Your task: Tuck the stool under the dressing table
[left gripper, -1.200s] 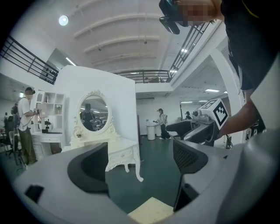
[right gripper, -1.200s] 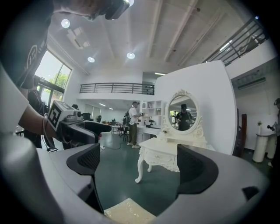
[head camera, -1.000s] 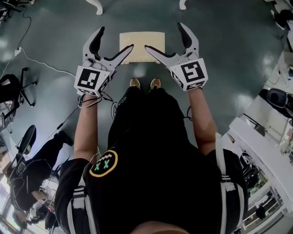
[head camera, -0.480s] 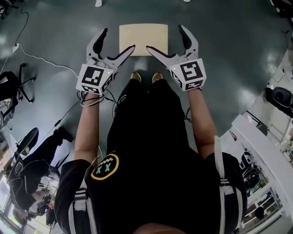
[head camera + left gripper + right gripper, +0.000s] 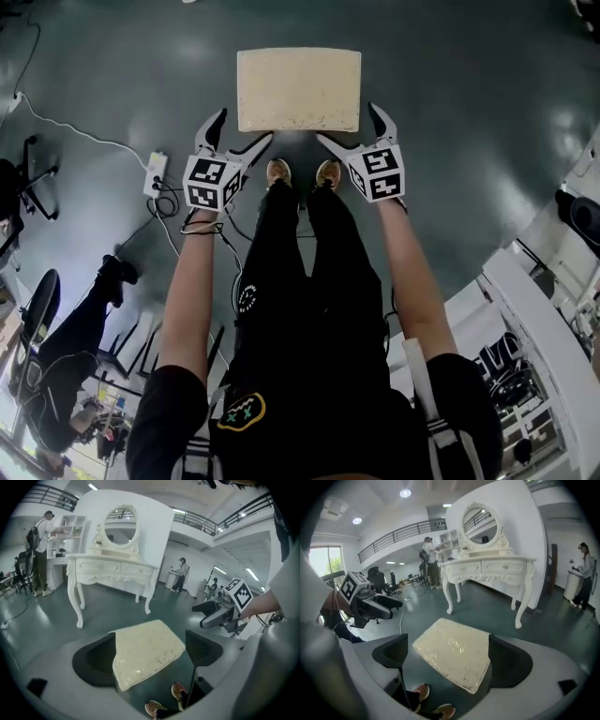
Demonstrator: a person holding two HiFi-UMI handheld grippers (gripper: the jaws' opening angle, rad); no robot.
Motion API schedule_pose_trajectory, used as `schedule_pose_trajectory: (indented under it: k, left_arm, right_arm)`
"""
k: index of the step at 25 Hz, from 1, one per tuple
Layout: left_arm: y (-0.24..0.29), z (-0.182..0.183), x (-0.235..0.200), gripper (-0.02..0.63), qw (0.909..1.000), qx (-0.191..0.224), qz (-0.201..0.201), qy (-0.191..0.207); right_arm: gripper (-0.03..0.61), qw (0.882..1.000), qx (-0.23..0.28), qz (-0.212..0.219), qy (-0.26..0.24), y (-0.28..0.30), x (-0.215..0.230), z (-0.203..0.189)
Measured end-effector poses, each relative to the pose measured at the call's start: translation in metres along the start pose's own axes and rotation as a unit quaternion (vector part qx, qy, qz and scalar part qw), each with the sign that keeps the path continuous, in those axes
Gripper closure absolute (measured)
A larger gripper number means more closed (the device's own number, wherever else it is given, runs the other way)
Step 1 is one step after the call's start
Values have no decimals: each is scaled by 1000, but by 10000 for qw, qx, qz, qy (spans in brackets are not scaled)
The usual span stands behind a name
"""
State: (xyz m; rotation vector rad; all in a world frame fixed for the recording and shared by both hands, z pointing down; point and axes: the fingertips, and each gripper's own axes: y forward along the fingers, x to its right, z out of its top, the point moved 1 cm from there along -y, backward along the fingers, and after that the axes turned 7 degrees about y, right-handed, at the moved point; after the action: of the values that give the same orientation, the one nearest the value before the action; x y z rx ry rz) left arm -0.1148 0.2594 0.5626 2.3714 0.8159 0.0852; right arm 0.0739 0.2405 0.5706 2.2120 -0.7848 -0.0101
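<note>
The stool [image 5: 298, 89] has a cream cushioned top and stands on the grey floor just ahead of the person's shoes [image 5: 300, 174]. My left gripper [image 5: 242, 127] is open at the stool's near left corner. At the near right corner my right gripper [image 5: 349, 124] is open too. Neither holds anything. In the left gripper view the stool [image 5: 145, 651] shows between the wide jaws, with the white dressing table [image 5: 115, 569] and its oval mirror beyond. The right gripper view shows the stool [image 5: 454, 651] and the dressing table [image 5: 487, 566] likewise.
A power strip [image 5: 155, 173] with a white cable lies on the floor at left, near office chairs [image 5: 19, 178]. White furniture [image 5: 553, 319] lines the right side. Other people stand far off behind the dressing table.
Both open grippers have come down and forward to the stool's near corners. The stool now looks larger and closer in the head view, and the view has shifted towards it.
</note>
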Motion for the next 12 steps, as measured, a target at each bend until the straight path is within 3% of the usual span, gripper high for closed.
schedule_pose_trajectory:
  k: [4, 9, 12]
  left_arm:
    - [48, -79, -19, 153, 9982, -496, 55, -338]
    - [80, -125, -29, 153, 9957, -787, 128, -476]
    - [104, -156, -42, 153, 9905, -1128, 236, -752]
  right_arm:
    - [25, 9986, -503, -44, 150, 58, 25, -68]
    - [35, 9962, -735, -215, 421, 95, 46, -108]
    - [47, 9895, -999, -471, 937, 118, 68, -132]
